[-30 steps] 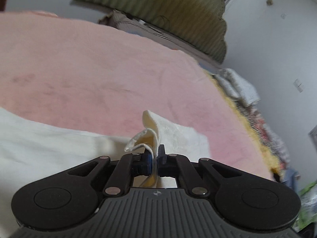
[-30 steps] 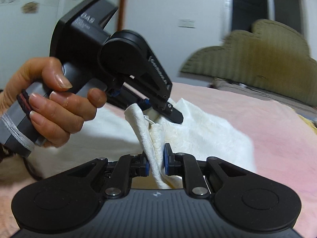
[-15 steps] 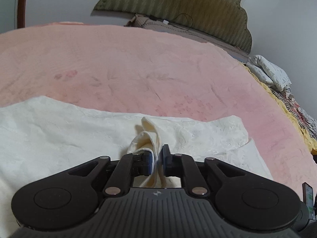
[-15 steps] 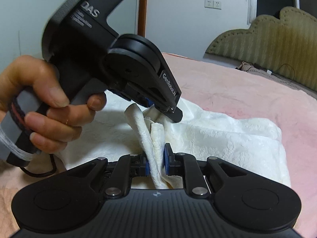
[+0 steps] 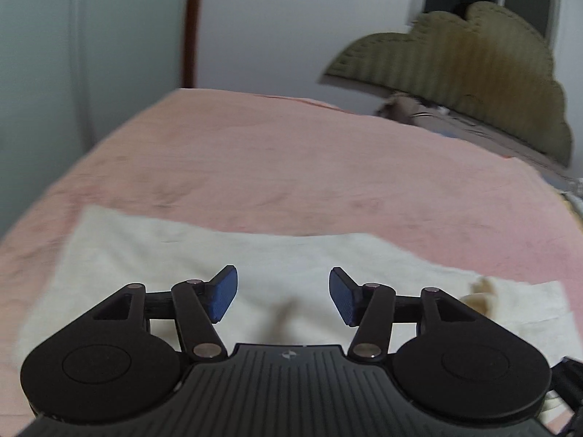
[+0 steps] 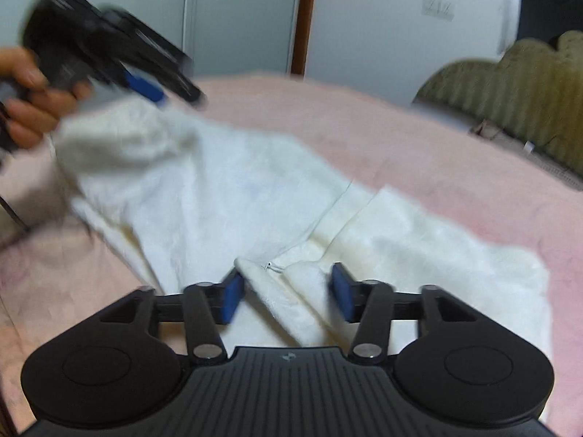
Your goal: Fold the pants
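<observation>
The cream-white pants (image 5: 189, 251) lie folded on the pink bed cover (image 5: 291, 153). My left gripper (image 5: 283, 300) is open and empty just above the cloth. In the right wrist view the pants (image 6: 226, 189) spread across the bed, with a raised fold of cloth (image 6: 288, 284) between my open right gripper's (image 6: 288, 293) blue pads; the jaws stand wide apart and do not pinch it. The left gripper (image 6: 160, 91) shows blurred at the upper left, held by a hand above the far end of the pants.
An olive scalloped headboard (image 5: 473, 73) stands at the back right, also seen in the right wrist view (image 6: 517, 83). White walls and a brown door frame (image 5: 191, 25) are behind the bed. Bare pink cover lies beyond the pants.
Both grippers have opened and let go of the pants' edge. The cloth has dropped onto the bed. The left gripper has moved away to the left and both views are blurred.
</observation>
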`<state>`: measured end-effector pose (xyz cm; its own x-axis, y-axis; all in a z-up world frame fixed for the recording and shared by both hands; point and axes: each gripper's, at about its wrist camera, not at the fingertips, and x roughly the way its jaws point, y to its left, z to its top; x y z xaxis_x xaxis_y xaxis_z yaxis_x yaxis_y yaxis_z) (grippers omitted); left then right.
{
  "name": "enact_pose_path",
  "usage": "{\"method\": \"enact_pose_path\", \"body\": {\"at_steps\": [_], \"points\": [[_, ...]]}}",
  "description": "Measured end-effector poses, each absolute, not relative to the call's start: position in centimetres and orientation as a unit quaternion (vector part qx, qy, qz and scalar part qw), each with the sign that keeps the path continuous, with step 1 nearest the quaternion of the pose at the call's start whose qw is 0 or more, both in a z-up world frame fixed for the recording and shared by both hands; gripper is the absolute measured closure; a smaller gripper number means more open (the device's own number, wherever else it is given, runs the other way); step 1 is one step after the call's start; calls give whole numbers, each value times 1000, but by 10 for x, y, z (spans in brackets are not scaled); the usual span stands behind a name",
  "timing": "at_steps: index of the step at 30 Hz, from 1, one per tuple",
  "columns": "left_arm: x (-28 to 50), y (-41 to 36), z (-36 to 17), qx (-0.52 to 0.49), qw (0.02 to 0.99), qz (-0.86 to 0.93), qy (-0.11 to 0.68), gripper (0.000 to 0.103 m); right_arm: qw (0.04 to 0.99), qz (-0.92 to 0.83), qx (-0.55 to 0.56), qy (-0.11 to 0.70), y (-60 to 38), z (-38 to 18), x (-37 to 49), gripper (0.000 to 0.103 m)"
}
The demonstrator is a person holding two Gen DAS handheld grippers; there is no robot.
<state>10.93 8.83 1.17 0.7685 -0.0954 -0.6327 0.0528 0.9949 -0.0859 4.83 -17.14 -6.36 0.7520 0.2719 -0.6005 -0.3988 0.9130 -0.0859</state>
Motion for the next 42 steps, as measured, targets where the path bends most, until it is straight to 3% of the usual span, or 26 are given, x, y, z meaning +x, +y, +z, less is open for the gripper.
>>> {"method": "enact_pose_path", "body": {"at_steps": [7, 9, 12, 16, 22, 29, 36, 38, 40, 41, 42], "points": [[89, 161, 5, -19, 934, 48, 353, 43, 942, 240, 11, 233, -196, -23, 46, 48], [86, 180, 3, -23, 931, 64, 359, 41, 949, 196, 7, 247, -201, -25, 57, 48], [84, 199, -9, -6, 921, 77, 381, 38, 929, 165, 14, 333, -201, -50, 78, 47], [75, 216, -14, 14, 919, 104, 381, 34, 935, 159, -57, 311, -171, -58, 63, 46], [60, 242, -2, -69, 923, 113, 360, 35, 927, 274, -133, 219, -90, -36, 58, 48], [55, 268, -9, -184, 903, 95, 376, 47, 883, 375, -220, 176, 1, -45, 63, 50], [48, 280, -15, -253, 888, 76, 376, 51, 854, 403, -260, 203, 39, -66, 70, 59], [47, 278, -12, -250, 890, 81, 373, 55, 850, 401, -274, 203, 47, -73, 72, 67], [44, 274, -9, -237, 896, 91, 363, 65, 852, 404, -266, 200, 46, -74, 74, 82], [44, 271, -8, -227, 900, 95, 361, 75, 853, 404, -265, 199, 48, -74, 75, 85], [43, 269, -8, -214, 904, 96, 358, 77, 854, 404, -261, 198, 50, -73, 77, 89]]}}
